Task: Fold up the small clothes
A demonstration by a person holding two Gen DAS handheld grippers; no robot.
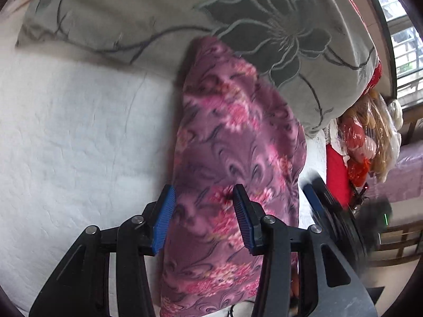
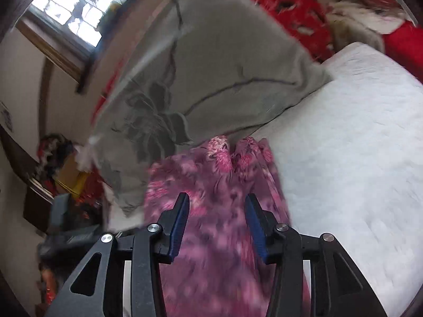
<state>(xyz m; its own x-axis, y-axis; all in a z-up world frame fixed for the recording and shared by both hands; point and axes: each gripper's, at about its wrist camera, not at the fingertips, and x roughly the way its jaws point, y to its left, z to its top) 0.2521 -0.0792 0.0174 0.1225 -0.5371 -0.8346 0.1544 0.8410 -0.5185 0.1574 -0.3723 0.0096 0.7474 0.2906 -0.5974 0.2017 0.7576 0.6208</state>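
a bed (image 1: 66,132) covered in white quilted fabric fills most of both views. across its far end lies a large grey quilt with a dark flower outline (image 1: 185,13), and beyond that are red bedding, a window, and a cluttered pile of bags and red items at the bedside.

the task's thing, a purple and pink floral garment (image 1: 232,145), lies on the white bed as a long narrow strip. its far end touches or tucks just under the grey quilt's edge, and its near end runs beneath both tools. it looks already folded lengthways, though the layers cannot be counted through the motion blur.

the left tool (image 1: 203,216) hangs over the near part of the garment with its blue pads apart; the cloth shows between them but neither pad presses on it. the right tool (image 2: 216,224) is likewise spread, with nothing clamped, above the same strip. the right tool's dark edge also shows at the right side of the left wrist view, just beside the garment.

judged from here, the risks are these: with both tools released, the strip could spring open or slide if a pad drags across it. a fresh pinch may catch only the top layer, so the fold comes apart on lifting. pulling the far end could also snag the grey quilt and drag it along.
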